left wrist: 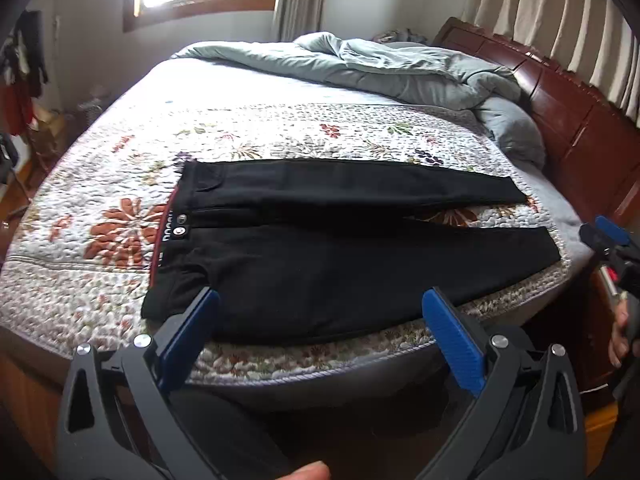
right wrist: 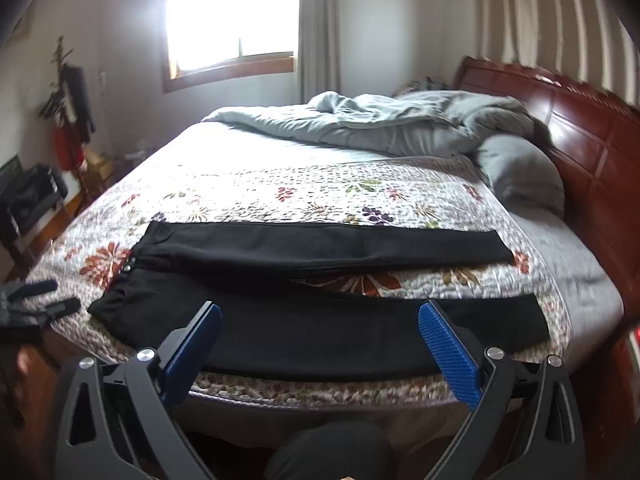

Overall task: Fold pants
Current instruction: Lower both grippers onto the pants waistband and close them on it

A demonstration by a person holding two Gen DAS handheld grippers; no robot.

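jaws of both grippers spread apart, empty, above black pants (left wrist: 320, 256) on quilt (left wrist: 100, 184).

The matt black cloth pants (left wrist: 320, 268) lie on a bumpy quilted floral cotton-like bedspread (left wrist: 100, 184), near a glossy reddish-brown wooden headboard (left wrist: 560, 112) and a soft grey rumpled fabric duvet (left wrist: 400, 68), before ribbed blue plastic gripper pads (left wrist: 452, 340).

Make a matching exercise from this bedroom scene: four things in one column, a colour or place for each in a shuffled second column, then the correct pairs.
Things:
1. pants
2. duvet
3. headboard
4. left gripper

Descriptions:
A. reddish-brown wood
B. crumpled grey, far side of bed
C. open, blue pads
D. black, spread flat on floral quilt

Pairs: 1-D, 2-B, 3-A, 4-C
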